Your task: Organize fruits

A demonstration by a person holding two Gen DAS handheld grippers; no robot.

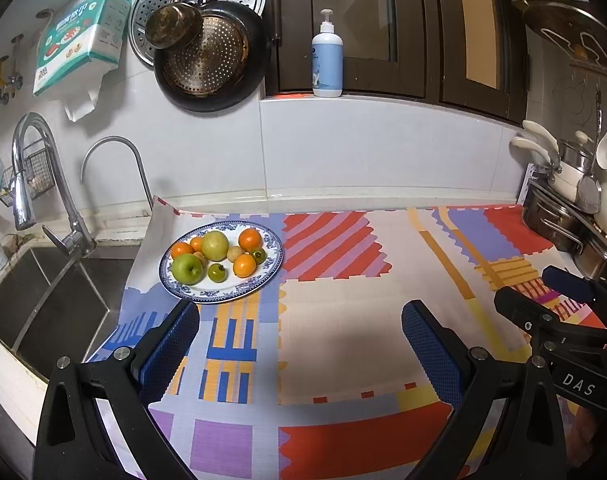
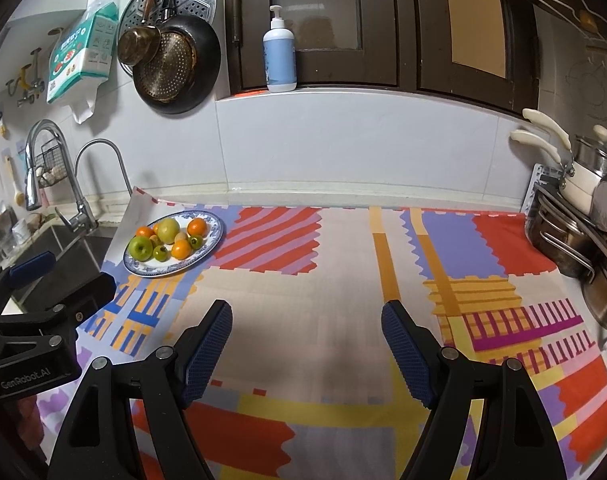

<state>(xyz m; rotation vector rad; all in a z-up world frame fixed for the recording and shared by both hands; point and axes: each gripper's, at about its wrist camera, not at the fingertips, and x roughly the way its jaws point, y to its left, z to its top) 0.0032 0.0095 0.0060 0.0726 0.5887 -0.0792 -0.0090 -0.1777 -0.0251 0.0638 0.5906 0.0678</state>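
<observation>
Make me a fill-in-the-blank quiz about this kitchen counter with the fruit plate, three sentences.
1. All the fruit lies on a blue-rimmed ____ beside the sink.
2. The largest green fruit at the plate's front is a green ____.
3. The pump bottle stands on the window ____.
Missing words: plate; apple; ledge.

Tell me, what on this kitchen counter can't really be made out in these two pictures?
- Small pale fruit on the plate: too small to name, both views.
- Print on the pump bottle: too small to read.
- Sink bottom: cut off by the left wrist view's edge.
- Pots at the right: cut off by the right wrist view's edge.
</observation>
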